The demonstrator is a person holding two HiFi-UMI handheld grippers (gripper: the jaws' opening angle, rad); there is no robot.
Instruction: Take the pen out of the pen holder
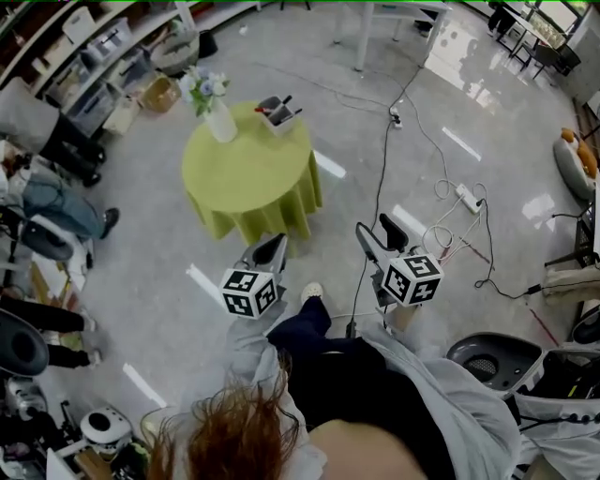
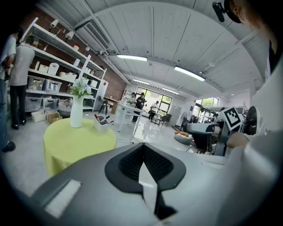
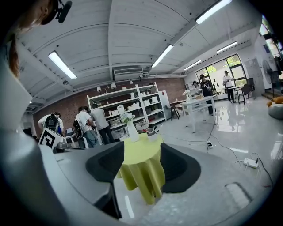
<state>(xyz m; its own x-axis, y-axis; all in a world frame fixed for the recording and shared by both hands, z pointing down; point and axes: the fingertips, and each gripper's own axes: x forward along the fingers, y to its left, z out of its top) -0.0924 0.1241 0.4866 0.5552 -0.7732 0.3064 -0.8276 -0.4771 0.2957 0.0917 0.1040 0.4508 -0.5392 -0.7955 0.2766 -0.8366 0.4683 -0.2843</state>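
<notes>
A clear pen holder (image 1: 276, 115) with several pens (image 1: 283, 106), one red-tipped, stands at the far edge of the round table (image 1: 246, 173) with its yellow-green cloth. It also shows as the pen holder (image 2: 102, 122) and, small, the pen holder (image 3: 151, 131). Both grippers hang in the air short of the table, well away from the holder. My left gripper (image 1: 268, 251) is shut with nothing in it, its pads (image 2: 132, 162) meeting. My right gripper (image 1: 380, 236) is open and empty, and the table (image 3: 140, 155) shows between its jaws.
A white vase of flowers (image 1: 218, 119) stands left of the holder. Cables and a power strip (image 1: 466, 197) lie on the floor to the right. Shelves (image 1: 103, 56) and people (image 1: 56, 202) are at the left. A white table (image 1: 389, 19) stands beyond.
</notes>
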